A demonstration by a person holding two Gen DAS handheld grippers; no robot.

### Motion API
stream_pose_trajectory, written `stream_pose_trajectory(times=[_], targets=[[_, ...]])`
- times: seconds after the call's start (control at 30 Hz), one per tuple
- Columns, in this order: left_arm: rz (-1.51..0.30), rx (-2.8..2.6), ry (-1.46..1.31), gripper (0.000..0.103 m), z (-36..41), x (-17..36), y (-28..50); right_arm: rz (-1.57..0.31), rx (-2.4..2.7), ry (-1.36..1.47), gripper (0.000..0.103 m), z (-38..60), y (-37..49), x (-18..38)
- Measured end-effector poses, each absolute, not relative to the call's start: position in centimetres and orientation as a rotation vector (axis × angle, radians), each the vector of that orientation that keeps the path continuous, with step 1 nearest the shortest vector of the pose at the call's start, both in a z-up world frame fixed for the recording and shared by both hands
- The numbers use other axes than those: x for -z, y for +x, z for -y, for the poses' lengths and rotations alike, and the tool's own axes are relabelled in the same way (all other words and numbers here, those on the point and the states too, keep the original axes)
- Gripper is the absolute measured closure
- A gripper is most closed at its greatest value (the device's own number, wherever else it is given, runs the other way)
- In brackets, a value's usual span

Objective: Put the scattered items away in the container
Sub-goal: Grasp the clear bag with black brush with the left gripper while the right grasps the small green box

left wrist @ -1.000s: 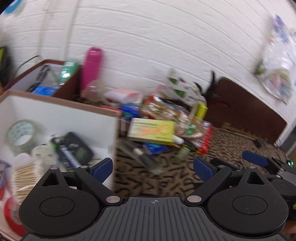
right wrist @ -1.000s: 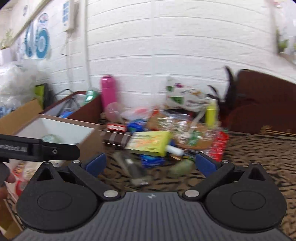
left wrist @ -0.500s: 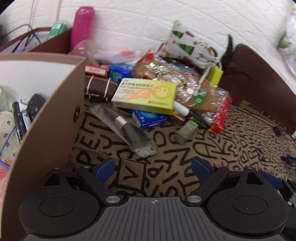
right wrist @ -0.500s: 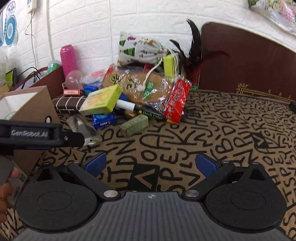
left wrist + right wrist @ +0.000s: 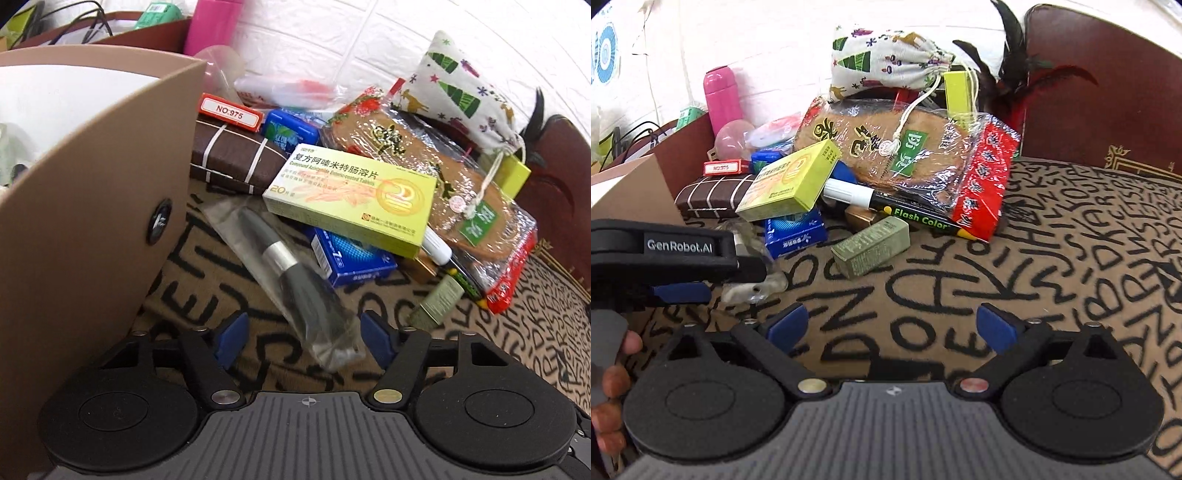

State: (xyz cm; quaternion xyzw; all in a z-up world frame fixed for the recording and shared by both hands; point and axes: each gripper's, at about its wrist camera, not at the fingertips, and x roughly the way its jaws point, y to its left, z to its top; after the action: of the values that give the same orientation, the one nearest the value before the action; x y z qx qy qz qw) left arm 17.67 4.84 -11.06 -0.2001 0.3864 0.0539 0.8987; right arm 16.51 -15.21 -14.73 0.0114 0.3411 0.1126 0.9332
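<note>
A black brush in a clear wrapper (image 5: 291,273) lies on the lettered cloth. My left gripper (image 5: 306,341) is open, its blue pads either side of the wrapper's near end, apart from it. The tan container (image 5: 92,206) stands right beside it on the left. A pile behind holds a yellow-green medicine box (image 5: 351,195), a blue box (image 5: 351,258), a small olive box (image 5: 871,245), a marker (image 5: 886,206) and packed insoles (image 5: 905,147). My right gripper (image 5: 892,328) is open and empty over bare cloth. The left gripper's body (image 5: 665,254) shows at the right wrist view's left.
A brown pouch (image 5: 229,158), a red tag box (image 5: 231,110), a printed drawstring bag (image 5: 886,62) and a pink bottle (image 5: 722,96) lie at the back by the white brick wall. A dark brown box (image 5: 683,140) stands behind the container. A maroon headboard (image 5: 1108,92) is at the right.
My left gripper has come away from the container, dropped low and moved forward to the wrapped brush. My right gripper has lowered and advanced toward the pile.
</note>
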Motion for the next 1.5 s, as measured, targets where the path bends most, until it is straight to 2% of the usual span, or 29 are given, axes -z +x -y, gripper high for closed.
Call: stream_pose_trajectory(times=[0.2, 0.23, 0.33, 0.43, 0.47, 0.53, 0.57, 0.63, 0.67, 0.7, 0.87, 0.97, 1.03, 1.07, 1.1, 1.13, 1.27, 1.33, 1.37, 1.43, 1.5], targets=[[-0.781, -0.126, -0.388, 0.044, -4.7, 11.2, 18.8, -0.690, -0.246, 0.049, 0.016, 14.4, 18.9, 15.2], [-0.779, -0.129, -0.389, 0.052, -4.7, 11.2, 18.9, -0.689, -0.251, 0.051, 0.017, 14.2, 19.3, 15.2], [-0.774, -0.129, -0.397, 0.056, -4.9, 11.2, 19.0, -0.687, -0.258, 0.054, 0.021, 13.6, 20.1, 15.3], [-0.773, -0.127, -0.400, 0.062, -5.0, 11.2, 18.9, -0.693, -0.245, 0.064, 0.030, 13.4, 20.7, 15.6], [-0.775, -0.122, -0.397, 0.064, -5.0, 11.2, 18.9, -0.691, -0.241, 0.068, 0.038, 13.4, 20.8, 15.7], [-0.783, -0.106, -0.400, 0.068, -5.0, 11.2, 18.7, -0.690, -0.249, 0.090, 0.061, 13.8, 20.6, 15.6], [-0.788, -0.097, -0.405, 0.070, -5.0, 11.2, 18.6, -0.697, -0.258, 0.109, 0.077, 14.1, 20.4, 15.5], [-0.796, -0.077, -0.403, 0.074, -4.7, 11.1, 18.1, -0.717, -0.262, 0.129, 0.087, 14.6, 20.0, 15.4], [-0.799, -0.066, -0.396, 0.075, -4.5, 11.1, 17.7, -0.725, -0.263, 0.127, 0.098, 14.8, 19.7, 15.3], [-0.805, -0.053, -0.390, 0.076, -4.3, 11.0, 17.4, -0.731, -0.261, 0.126, 0.102, 14.9, 19.2, 15.2], [-0.838, 0.024, -0.344, 0.077, -3.4, 10.7, 14.5, -0.733, -0.257, 0.116, 0.101, 16.0, 16.4, 14.4], [-0.842, 0.051, -0.326, 0.077, -3.2, 10.6, 12.8, -0.718, -0.249, 0.109, 0.094, 16.1, 15.9, 13.8], [-0.843, 0.058, -0.337, 0.074, -3.3, 10.8, 12.2, -0.704, -0.249, 0.114, 0.083, 15.8, 16.2, 13.5], [-0.844, 0.058, -0.343, 0.068, -3.5, 11.0, 12.1, -0.696, -0.254, 0.118, 0.063, 15.6, 16.6, 13.4], [-0.842, 0.052, -0.351, 0.061, -3.6, 11.1, 12.0, -0.687, -0.254, 0.117, 0.039, 15.3, 17.0, 13.4], [-0.839, 0.049, -0.356, 0.048, -3.7, 11.2, 12.1, -0.682, -0.250, 0.108, 0.035, 14.9, 17.4, 13.4], [-0.826, 0.041, -0.333, 0.034, -3.5, 11.3, 12.5, -0.686, -0.253, 0.080, 0.038, 13.7, 19.4, 13.6], [-0.814, 0.037, -0.338, 0.022, -3.4, 11.4, 12.8, -0.693, -0.242, 0.072, 0.038, 13.4, 20.3, 14.0], [-0.809, 0.033, -0.337, 0.022, -3.4, 11.5, 13.0, -0.696, -0.235, 0.067, 0.040, 13.3, 20.7, 14.3], [-0.804, 0.030, -0.310, 0.024, -3.1, 11.6, 13.5, -0.713, -0.218, 0.060, 0.060, 13.3, 21.2, 14.8], [-0.805, 0.027, -0.285, 0.034, -3.0, 11.6, 13.8, -0.729, -0.221, 0.082, 0.068, 13.8, 21.2, 15.2]])
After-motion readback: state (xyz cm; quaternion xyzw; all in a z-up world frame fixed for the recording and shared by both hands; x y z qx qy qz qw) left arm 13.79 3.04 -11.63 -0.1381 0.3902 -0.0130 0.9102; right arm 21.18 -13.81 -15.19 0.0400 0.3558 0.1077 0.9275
